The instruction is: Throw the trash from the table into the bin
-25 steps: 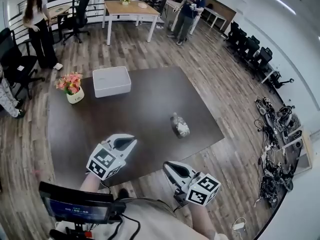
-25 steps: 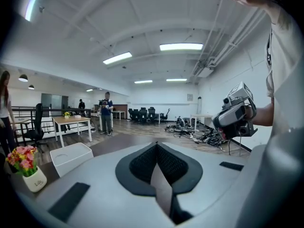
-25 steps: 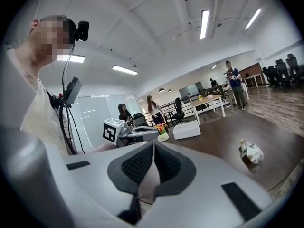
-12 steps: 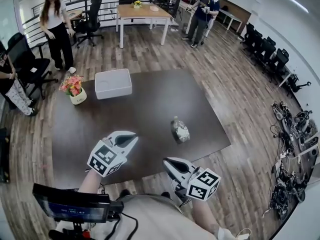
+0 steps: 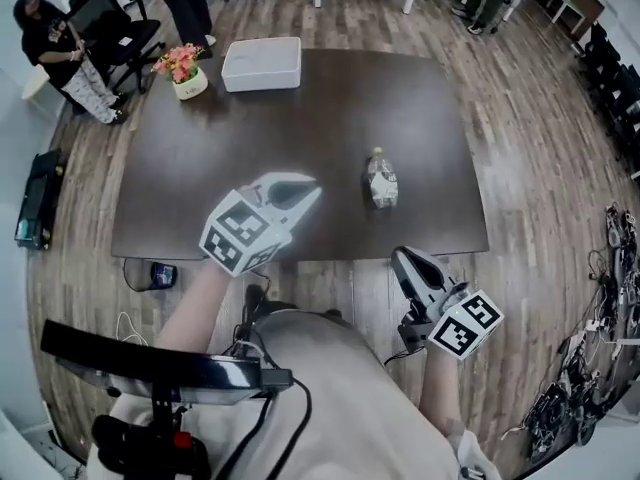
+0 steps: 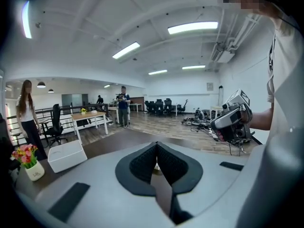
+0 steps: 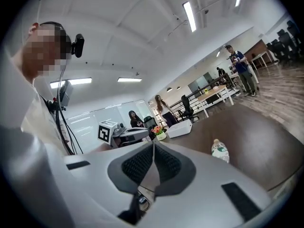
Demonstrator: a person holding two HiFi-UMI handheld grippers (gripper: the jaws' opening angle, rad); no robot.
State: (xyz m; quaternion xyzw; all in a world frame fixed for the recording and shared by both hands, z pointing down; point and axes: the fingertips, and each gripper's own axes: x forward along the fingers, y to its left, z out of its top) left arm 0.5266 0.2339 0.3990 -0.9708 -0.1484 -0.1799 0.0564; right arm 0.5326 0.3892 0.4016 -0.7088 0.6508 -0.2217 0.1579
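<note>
A crumpled clear plastic bottle [image 5: 382,180] with a white label lies on the dark brown table [image 5: 300,128], right of its middle; it also shows in the right gripper view as the bottle [image 7: 220,151]. A white rectangular bin [image 5: 262,63] stands at the table's far edge. My left gripper [image 5: 308,190] hovers over the near part of the table, left of the bottle, shut and empty. My right gripper [image 5: 402,257] hangs just off the near table edge, below the bottle, also shut and empty. Both gripper views show the jaws pressed together: left gripper [image 6: 156,145], right gripper [image 7: 153,145].
A pot of pink flowers [image 5: 185,68] stands left of the bin. People and office chairs [image 5: 120,33] are beyond the far left corner. Cables [image 5: 620,258] lie on the floor at the right. A small dark device [image 5: 160,274] lies on the floor by the near edge.
The head view has tipped further down, so the table sits higher in the picture. My left gripper has moved forward over the table towards the bottle. The right one stays off the near edge.
</note>
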